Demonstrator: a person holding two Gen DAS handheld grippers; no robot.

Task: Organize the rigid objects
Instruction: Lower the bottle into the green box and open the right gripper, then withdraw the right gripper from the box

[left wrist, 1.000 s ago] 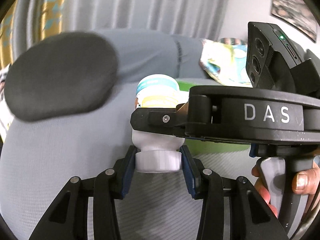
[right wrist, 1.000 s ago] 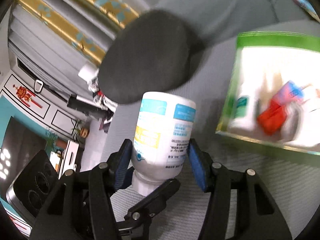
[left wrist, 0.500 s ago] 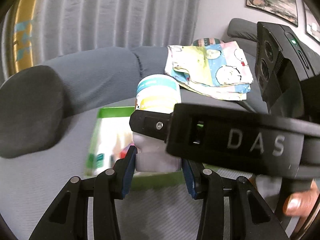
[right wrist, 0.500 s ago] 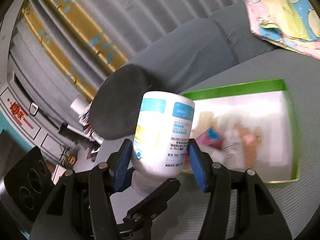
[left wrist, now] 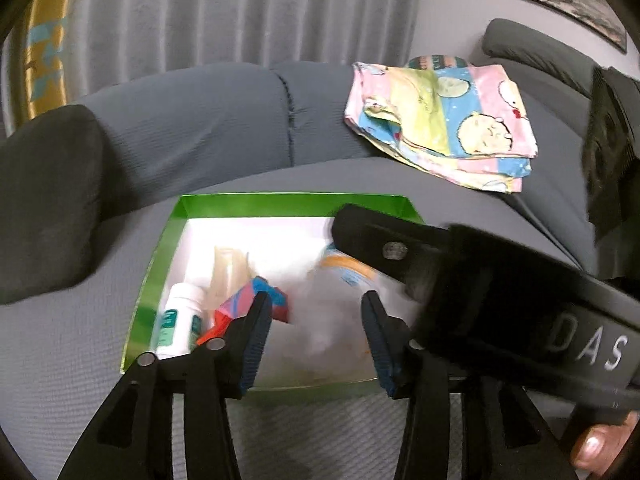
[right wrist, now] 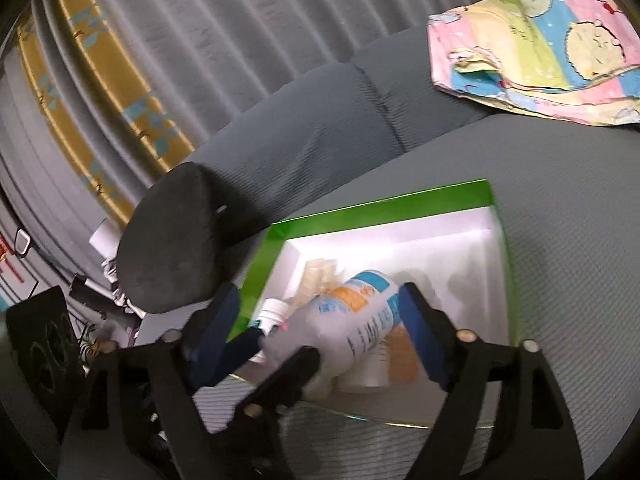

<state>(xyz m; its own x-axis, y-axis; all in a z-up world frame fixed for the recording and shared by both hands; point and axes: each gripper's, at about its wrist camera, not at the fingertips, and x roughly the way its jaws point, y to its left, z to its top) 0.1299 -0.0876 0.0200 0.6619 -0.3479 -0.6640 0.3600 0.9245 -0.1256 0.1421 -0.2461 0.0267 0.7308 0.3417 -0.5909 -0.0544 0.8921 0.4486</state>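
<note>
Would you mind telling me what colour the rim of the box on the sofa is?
Bright green rim on the box, white inside; it shows best in the left wrist view.

The left gripper [left wrist: 316, 336], jaws just opened, hangs over a green-rimmed white cardboard box [left wrist: 280, 202]; a blurred white plastic bottle [left wrist: 332, 300] lies between them, unpressed.

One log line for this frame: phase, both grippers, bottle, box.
phase: release | left gripper: just opened | right gripper: just opened | white bottle: dropping, blurred | green box: on sofa

A green-rimmed box [left wrist: 294, 201] is being carried by the grey sofa seat [left wrist: 72, 344], near its dark armrest [left wrist: 44, 208]; a folded cartoon-print cloth [left wrist: 444, 124] is being borne well apart, against the backrest.
</note>
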